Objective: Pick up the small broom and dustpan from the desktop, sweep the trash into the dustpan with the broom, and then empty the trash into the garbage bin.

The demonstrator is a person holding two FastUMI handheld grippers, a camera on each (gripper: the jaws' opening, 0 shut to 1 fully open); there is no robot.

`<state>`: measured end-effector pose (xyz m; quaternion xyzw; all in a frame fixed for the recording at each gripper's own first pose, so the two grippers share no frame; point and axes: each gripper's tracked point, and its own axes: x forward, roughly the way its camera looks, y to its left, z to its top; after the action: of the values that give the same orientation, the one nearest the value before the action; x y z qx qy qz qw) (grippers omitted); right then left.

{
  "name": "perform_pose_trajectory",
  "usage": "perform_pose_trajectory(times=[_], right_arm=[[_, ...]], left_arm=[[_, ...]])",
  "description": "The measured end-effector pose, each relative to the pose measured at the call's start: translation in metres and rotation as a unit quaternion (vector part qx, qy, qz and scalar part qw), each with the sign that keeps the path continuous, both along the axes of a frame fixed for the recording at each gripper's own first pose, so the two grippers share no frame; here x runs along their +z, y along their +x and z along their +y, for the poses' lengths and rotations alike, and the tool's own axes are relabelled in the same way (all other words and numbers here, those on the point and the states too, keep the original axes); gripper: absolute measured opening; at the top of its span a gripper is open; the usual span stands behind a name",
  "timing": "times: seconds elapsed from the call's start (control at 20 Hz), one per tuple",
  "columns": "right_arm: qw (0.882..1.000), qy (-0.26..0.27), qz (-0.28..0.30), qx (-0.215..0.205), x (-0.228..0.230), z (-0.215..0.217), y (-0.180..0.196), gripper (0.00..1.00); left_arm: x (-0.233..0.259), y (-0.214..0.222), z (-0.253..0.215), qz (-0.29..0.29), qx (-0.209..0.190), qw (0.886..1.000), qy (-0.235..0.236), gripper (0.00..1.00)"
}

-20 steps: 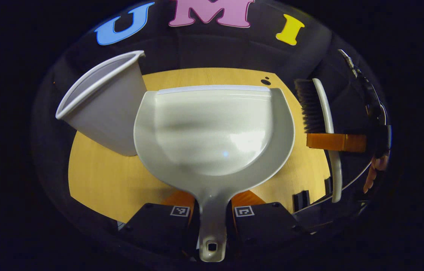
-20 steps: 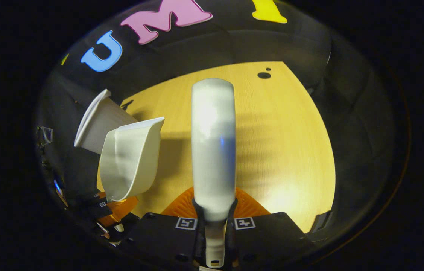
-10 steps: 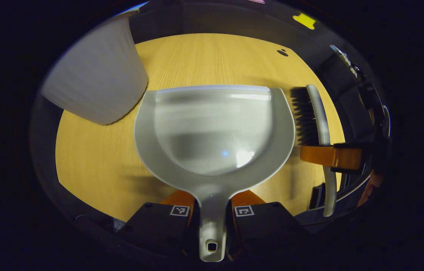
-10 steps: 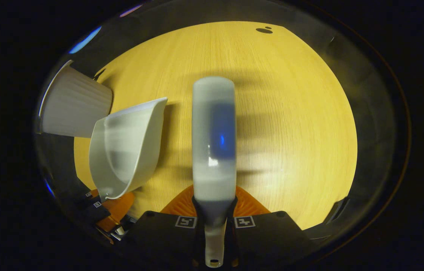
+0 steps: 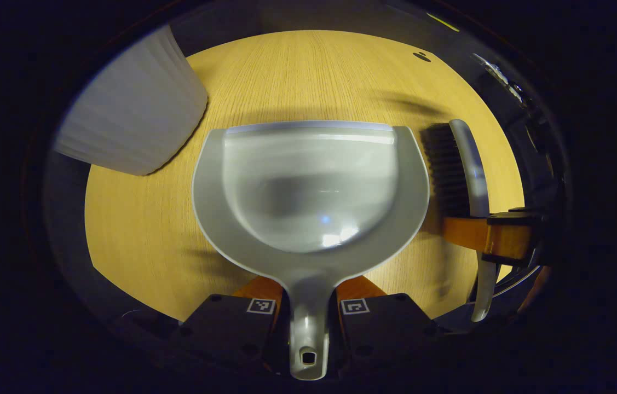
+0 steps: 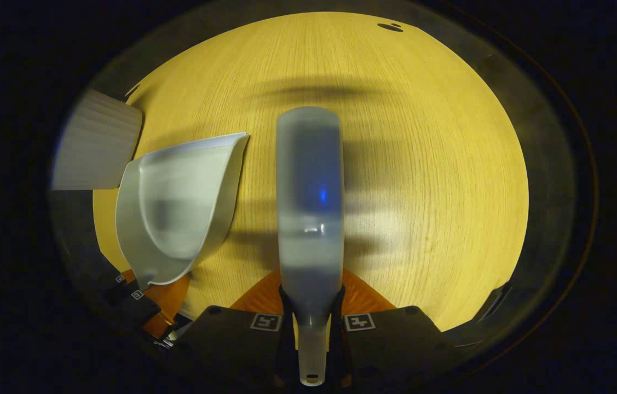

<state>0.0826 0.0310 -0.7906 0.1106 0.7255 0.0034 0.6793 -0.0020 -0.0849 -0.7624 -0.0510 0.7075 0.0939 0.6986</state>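
Desktop (image 5: 138,230): wooden, white garbage bin (image 5: 133,120) at far left.
Left gripper (image 5: 308,306): clamped on dustpan (image 5: 308,186) handle — pan seemingly empty.
Right gripper (image 6: 312,317): clamped on broom (image 6: 310,191) handle — bristles down, beside pan.

Garbage bin (image 5: 133,117) blocks the left (desktop (image 6: 423,164) rightward lies open).

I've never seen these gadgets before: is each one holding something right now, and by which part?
Yes. The left hand-held gripper clamps the dustpan by its handle. The right hand-held gripper clamps the small broom by its handle too.
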Motion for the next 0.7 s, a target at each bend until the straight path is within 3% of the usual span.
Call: perform_pose_trajectory(times=[0.2, 0.25, 0.3, 0.35, 0.4, 0.45, 0.55, 0.7], right_arm=[[1.0, -0.003, 0.002, -0.003, 0.001, 0.0, 0.001, 0.34], [1.0, -0.004, 0.003, -0.003, 0.001, 0.001, 0.0, 0.41], [1.0, -0.003, 0.005, -0.002, 0.002, 0.001, -0.003, 0.34], [1.0, 0.003, 0.01, -0.001, 0.002, 0.005, -0.005, 0.38], [1.0, 0.007, 0.007, -0.003, 0.003, 0.01, -0.006, 0.6], [1.0, 0.009, 0.004, -0.005, 0.005, 0.01, -0.004, 0.72], [1.0, 0.002, -0.004, -0.005, 0.009, 0.005, -0.007, 1.0], [1.0, 0.016, -0.016, -0.014, 0.021, 0.005, -0.011, 0.99]], left_arm=[[-0.003, -0.006, 0.002, 0.026, -0.015, 0.999, -0.014, 0.29], [-0.001, -0.005, 0.001, 0.029, -0.021, 0.999, -0.018, 0.3], [-0.003, -0.006, -0.005, 0.031, -0.022, 0.999, -0.031, 0.3], [-0.001, -0.005, -0.012, 0.025, -0.023, 0.998, -0.043, 0.41], [-0.001, -0.005, -0.015, 0.023, -0.025, 0.998, -0.045, 0.55], [0.0, -0.006, -0.013, 0.018, -0.02, 0.999, -0.036, 0.73], [0.004, -0.001, -0.014, -0.008, -0.012, 0.999, -0.037, 0.78], [0.016, -0.007, -0.014, -0.016, -0.019, 0.999, -0.037, 0.78]])
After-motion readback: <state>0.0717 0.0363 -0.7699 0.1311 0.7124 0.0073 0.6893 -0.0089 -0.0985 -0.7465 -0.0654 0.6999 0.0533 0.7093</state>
